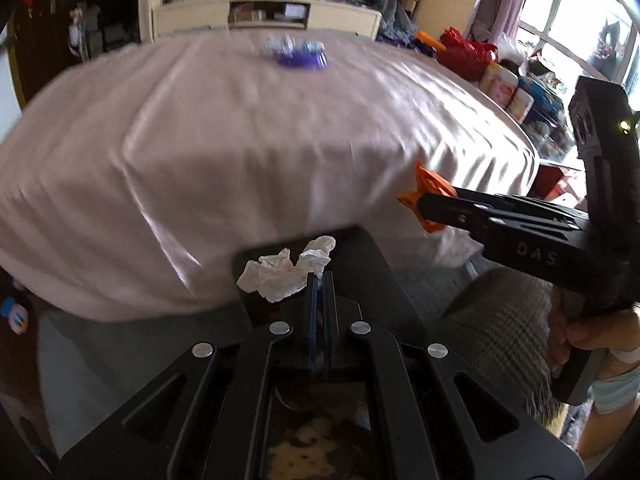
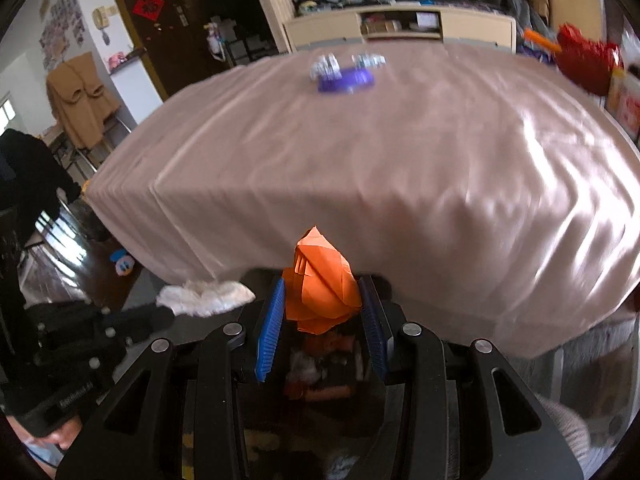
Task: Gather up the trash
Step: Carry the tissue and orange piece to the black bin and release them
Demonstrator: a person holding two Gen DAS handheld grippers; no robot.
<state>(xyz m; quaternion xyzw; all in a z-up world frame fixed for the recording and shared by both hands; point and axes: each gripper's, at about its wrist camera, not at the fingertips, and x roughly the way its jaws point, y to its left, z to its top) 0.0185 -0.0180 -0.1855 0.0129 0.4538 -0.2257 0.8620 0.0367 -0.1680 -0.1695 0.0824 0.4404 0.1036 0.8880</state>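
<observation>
My left gripper [image 1: 320, 280] is shut on the edge of a crumpled white tissue [image 1: 286, 274], which sticks out to the left of its tips. A crumpled orange paper [image 2: 324, 292] fills the right gripper [image 2: 323, 300], whose blue pads [image 2: 272, 320] press on both its sides. Each gripper shows in the other view: the right one [image 1: 424, 204] with the orange paper [image 1: 430, 188], the left one [image 2: 168, 316] with the tissue [image 2: 204, 298]. Both hang past the near edge of the cloth-covered table [image 2: 360, 160], over a dark bin [image 1: 372, 272] holding orange and white scraps [image 2: 320, 372].
Far back on the beige tablecloth [image 1: 240, 140] lies a purple item with silvery wrappers [image 1: 298, 54] [image 2: 346, 74]. A duck plush toy [image 2: 122, 264] lies on the floor at left. A grey woven seat [image 1: 500, 320] stands right of the bin. Red bags and canisters [image 1: 504, 88] crowd the right side.
</observation>
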